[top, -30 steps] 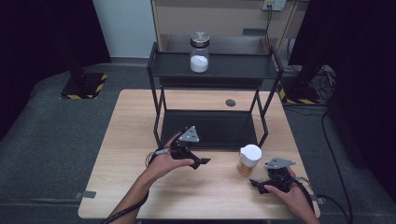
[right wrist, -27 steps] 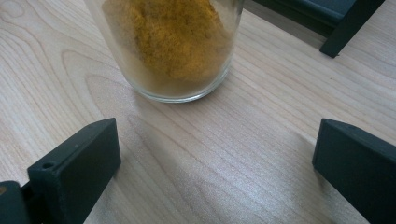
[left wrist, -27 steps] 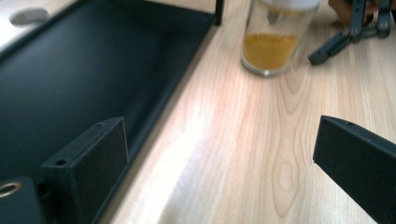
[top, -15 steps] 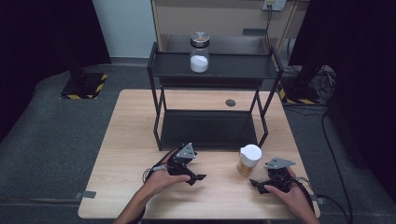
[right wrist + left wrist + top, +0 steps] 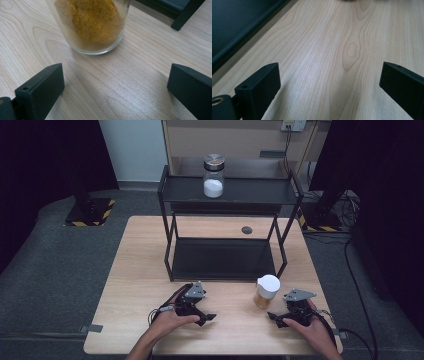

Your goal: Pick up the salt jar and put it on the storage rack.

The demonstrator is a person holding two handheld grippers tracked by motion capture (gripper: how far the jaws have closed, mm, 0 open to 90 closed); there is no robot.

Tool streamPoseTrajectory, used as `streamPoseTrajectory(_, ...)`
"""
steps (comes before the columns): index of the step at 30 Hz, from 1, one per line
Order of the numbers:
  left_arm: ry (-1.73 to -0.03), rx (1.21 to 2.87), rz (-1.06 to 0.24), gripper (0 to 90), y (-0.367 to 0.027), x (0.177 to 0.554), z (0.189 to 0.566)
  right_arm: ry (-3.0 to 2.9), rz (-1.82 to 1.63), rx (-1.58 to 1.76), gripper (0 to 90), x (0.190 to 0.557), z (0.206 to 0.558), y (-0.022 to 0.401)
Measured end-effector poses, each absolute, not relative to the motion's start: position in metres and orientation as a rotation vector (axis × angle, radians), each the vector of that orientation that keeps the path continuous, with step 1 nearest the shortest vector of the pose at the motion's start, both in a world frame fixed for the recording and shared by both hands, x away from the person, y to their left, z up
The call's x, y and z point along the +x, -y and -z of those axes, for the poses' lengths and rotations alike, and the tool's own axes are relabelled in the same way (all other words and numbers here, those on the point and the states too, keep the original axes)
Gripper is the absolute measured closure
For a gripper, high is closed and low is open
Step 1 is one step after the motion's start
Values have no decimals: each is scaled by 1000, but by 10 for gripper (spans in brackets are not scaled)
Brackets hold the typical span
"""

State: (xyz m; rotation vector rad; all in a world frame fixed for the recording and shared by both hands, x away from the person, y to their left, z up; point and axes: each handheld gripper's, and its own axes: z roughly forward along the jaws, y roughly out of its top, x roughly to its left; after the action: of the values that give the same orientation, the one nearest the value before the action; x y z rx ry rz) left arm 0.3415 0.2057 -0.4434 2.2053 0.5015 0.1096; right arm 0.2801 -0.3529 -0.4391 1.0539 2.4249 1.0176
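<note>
One jar of yellow powder (image 5: 267,291) with a white lid stands on the wooden table (image 5: 130,270), just in front of the black shelf rack (image 5: 225,195) and near its right front leg. The right gripper (image 5: 274,316) rests low on the table just beside the jar, jaws spread wide and empty, pointed at the glass base (image 5: 92,27), apparently lined up to close around it. The left gripper (image 5: 207,318) lies farther left, released too, with bare wood between its jaws, likely parked out of the way. Another jar with white powder (image 5: 214,176) sits on the rack's top shelf.
</note>
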Motion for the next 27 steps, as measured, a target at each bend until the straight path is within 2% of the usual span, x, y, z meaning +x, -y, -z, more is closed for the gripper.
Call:
streamPoseTrajectory(11,-503,2265,-127,24,-200,339,444,-2423,-1017,1056,20,280,439,353)
streamPoseTrajectory(14,-470,2300,-168,12,-193,333,442,-2422,-1016,1057,20,279,439,353)
streamPoseTrajectory(27,-479,2302,-174,0,-191,332,442,-2416,-1012,1066,21,278,439,352)
